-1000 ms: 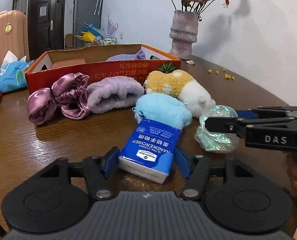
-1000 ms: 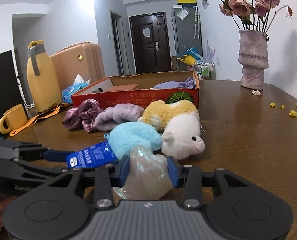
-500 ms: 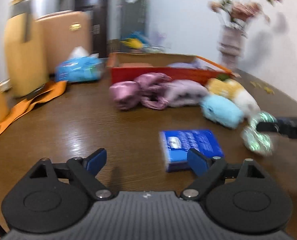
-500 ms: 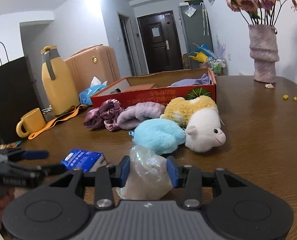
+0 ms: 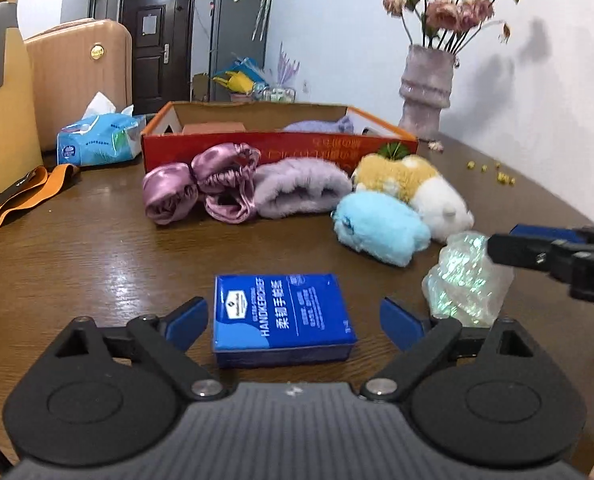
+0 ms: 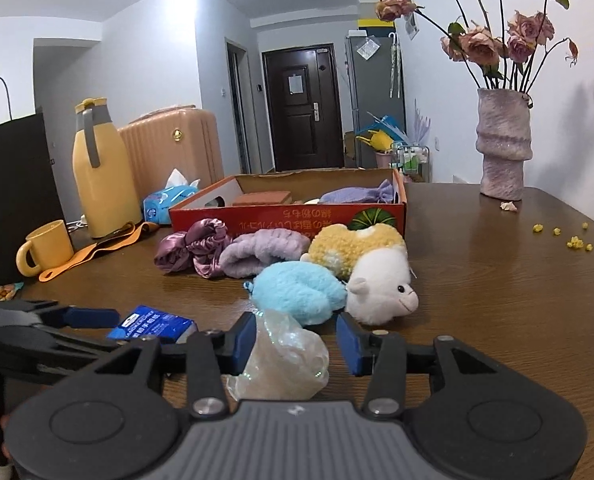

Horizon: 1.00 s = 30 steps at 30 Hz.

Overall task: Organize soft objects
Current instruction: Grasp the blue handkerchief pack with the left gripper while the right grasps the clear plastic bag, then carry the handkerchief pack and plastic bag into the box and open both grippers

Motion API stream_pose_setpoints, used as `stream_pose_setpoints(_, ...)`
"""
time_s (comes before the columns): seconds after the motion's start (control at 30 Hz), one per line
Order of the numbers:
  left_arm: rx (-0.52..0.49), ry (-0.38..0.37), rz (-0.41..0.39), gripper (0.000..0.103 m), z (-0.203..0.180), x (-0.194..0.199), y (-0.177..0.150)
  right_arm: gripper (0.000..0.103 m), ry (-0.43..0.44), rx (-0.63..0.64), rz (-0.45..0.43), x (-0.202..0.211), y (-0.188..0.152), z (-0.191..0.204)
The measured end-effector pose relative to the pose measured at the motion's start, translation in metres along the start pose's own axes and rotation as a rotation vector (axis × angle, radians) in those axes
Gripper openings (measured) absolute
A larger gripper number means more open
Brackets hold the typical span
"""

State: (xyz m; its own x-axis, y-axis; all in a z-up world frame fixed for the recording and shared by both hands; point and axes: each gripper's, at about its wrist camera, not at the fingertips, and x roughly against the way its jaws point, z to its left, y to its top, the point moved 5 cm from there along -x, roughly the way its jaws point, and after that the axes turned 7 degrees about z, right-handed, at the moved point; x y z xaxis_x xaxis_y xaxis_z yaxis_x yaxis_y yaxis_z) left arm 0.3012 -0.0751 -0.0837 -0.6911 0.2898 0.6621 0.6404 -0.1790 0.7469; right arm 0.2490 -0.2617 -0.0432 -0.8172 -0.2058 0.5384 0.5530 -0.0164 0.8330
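Note:
A blue handkerchief pack (image 5: 281, 318) lies flat on the wooden table (image 5: 97, 264) between the wide-open fingers of my left gripper (image 5: 295, 320), untouched. My right gripper (image 6: 295, 338) stands around an iridescent crinkly plastic bundle (image 6: 283, 362), which also shows in the left wrist view (image 5: 467, 280); its jaws look slightly apart from the bundle. Behind lie a blue plush (image 5: 381, 228), a yellow-white plush sheep (image 6: 373, 268), a purple fuzzy piece (image 5: 301, 192) and pink satin scrunchies (image 5: 201, 190), in front of a red cardboard box (image 5: 277, 148).
A flower vase (image 6: 503, 144) stands at the back right, with yellow crumbs (image 6: 573, 240) nearby. A yellow jug (image 6: 99, 176), yellow mug (image 6: 45, 246), orange strap (image 5: 21, 196) and tissue pack (image 5: 101, 138) sit at the left.
My left gripper let go of the handkerchief pack, which now lies flat on the table, and opened wide. My right gripper's jaws have widened slightly around the plastic bundle.

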Motion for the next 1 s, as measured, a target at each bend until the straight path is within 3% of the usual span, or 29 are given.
stream_pose_setpoints(0.1, 0.02, 0.038, 0.032, 0.094, 0.007, -0.007, -0.002, 0.046, 0.016, 0.012, 0.01, -0.001, -0.002, 0.001)
stream_pose_setpoints(0.2, 0.04, 0.042, 0.01, 0.094, 0.014, -0.002, -0.001, 0.052, 0.021, 0.034, 0.047, -0.01, -0.006, 0.005)
stream_pose_setpoints(0.23, 0.04, 0.047, 0.007, 0.09, 0.015, -0.002, 0.0, 0.052, 0.021, 0.032, 0.061, -0.015, -0.008, 0.005)
stream_pose_setpoints(0.27, 0.032, 0.042, 0.006, 0.073, 0.015, -0.002, 0.001, 0.052, 0.025, 0.024, 0.076, -0.019, -0.009, 0.005)
stream_pose_setpoints(0.37, 0.012, 0.029, 0.003, 0.073, 0.012, -0.002, 0.001, 0.036, 0.04, 0.004, 0.092, -0.03, -0.009, 0.005)
stream_pose_setpoints(0.5, 0.013, 0.023, 0.006, 0.073, 0.011, -0.001, 0.0, 0.026, 0.042, 0.017, 0.103, -0.035, -0.009, 0.008)
stream_pose_setpoints(0.73, 0.007, 0.041, 0.005, 0.072, 0.008, 0.006, -0.002, 0.02, 0.01, 0.038, 0.106, -0.035, -0.011, 0.013)
stream_pose_setpoints(1.0, 0.009, 0.044, -0.094, 0.072, 0.01, 0.044, 0.011, 0.016, 0.036, 0.023, 0.042, -0.008, -0.003, 0.02)
